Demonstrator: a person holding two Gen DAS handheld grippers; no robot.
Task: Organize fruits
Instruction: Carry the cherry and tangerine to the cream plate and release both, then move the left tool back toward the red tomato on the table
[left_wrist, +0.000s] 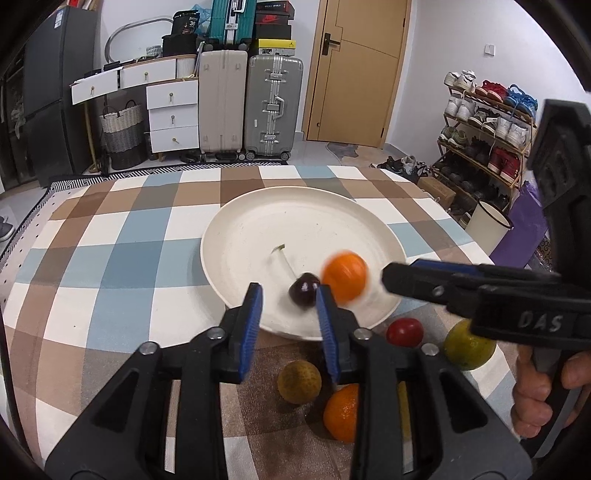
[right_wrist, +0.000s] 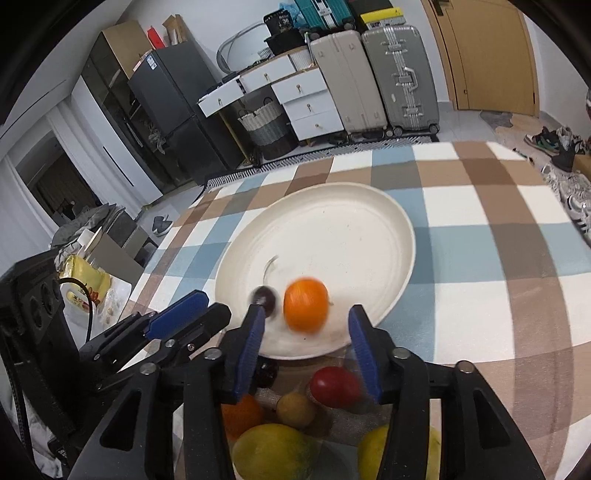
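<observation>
A white plate (left_wrist: 258, 214) (right_wrist: 369, 206) lies on the checked tablecloth. On its near side are a blurred orange (left_wrist: 344, 281) (right_wrist: 306, 305) and a dark cherry (left_wrist: 303, 288) (right_wrist: 265, 295) with a long stem. My left gripper (left_wrist: 290, 321) is open and empty, its fingers just before the cherry. My right gripper (right_wrist: 306, 343) is open and empty, just behind the orange; it also shows in the left wrist view (left_wrist: 436, 286). In front of the plate lie a red tomato (left_wrist: 405, 331) (right_wrist: 334, 386), a small yellow-brown fruit (left_wrist: 299, 381) (right_wrist: 295, 409), a second orange (left_wrist: 341, 411) (right_wrist: 242, 415) and a green-yellow citrus (left_wrist: 468, 345).
Larger yellow fruits (right_wrist: 273, 452) lie nearest the right gripper. Off the table's far edge stand suitcases (left_wrist: 273, 107), white drawers (left_wrist: 171, 114) and a shoe rack (left_wrist: 487, 125). A white bin (left_wrist: 491, 229) stands beside the table on the right.
</observation>
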